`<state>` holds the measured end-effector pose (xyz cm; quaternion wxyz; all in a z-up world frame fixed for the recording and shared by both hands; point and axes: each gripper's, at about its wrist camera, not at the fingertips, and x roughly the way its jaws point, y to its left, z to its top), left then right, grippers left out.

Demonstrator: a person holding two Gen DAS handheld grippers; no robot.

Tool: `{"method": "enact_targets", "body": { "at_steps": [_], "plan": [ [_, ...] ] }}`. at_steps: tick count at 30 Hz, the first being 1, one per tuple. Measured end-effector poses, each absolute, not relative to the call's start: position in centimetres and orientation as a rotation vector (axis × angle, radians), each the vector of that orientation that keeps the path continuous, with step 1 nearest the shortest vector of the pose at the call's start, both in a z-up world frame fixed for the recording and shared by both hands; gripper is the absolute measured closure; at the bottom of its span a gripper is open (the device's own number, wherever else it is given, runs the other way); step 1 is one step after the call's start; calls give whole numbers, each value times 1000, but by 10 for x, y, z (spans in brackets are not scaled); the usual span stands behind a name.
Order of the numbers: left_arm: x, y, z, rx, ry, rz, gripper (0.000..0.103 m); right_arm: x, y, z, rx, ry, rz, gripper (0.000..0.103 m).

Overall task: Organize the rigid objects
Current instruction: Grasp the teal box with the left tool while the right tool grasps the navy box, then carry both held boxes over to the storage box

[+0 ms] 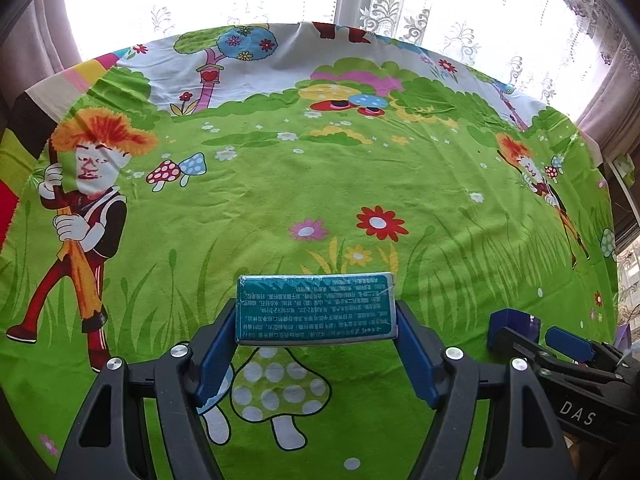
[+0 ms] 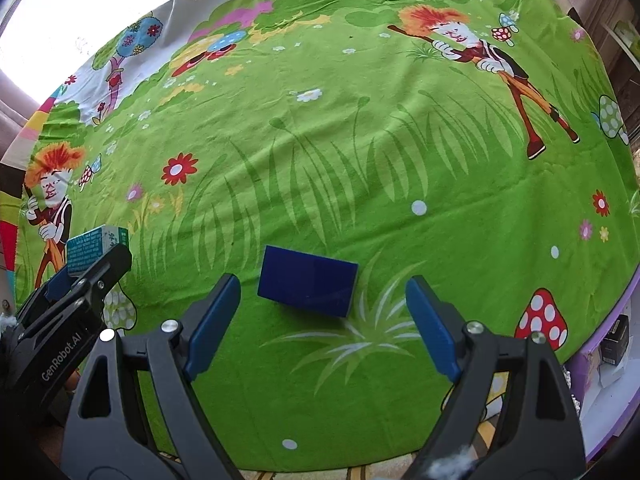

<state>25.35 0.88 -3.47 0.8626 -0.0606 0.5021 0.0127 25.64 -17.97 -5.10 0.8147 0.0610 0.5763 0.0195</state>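
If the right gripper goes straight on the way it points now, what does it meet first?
Probably the dark blue box, lying just ahead between the open right gripper fingers, on the green tablecloth; depth is uncertain.

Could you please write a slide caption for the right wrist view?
Open right gripper poised over dark blue box on cartoon tablecloth.

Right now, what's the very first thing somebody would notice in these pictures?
Probably the bright green cartoon tablecloth with mushrooms and flowers that covers the whole table. Next, the teal box with tiny print, squeezed between the left gripper pads at the near edge. Then the dark blue box lying on the cloth just ahead of the open right gripper.
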Motion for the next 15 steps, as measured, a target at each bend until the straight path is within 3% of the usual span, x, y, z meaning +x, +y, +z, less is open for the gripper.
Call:
{"method": "enact_targets", "body": {
  "at_steps": [3,8,15],
  "plan": [
    [252,6,-33,-121,1046,23,29,258,-175,-55,86,1228,30,18],
    [248,1,-27,-107,1035,20,29,256,-171,-60,15,1229,28,47],
    [236,-14,-14,-88,1012,-3,29,241,-186,-49,15,1198,40,47]
  ]
}}
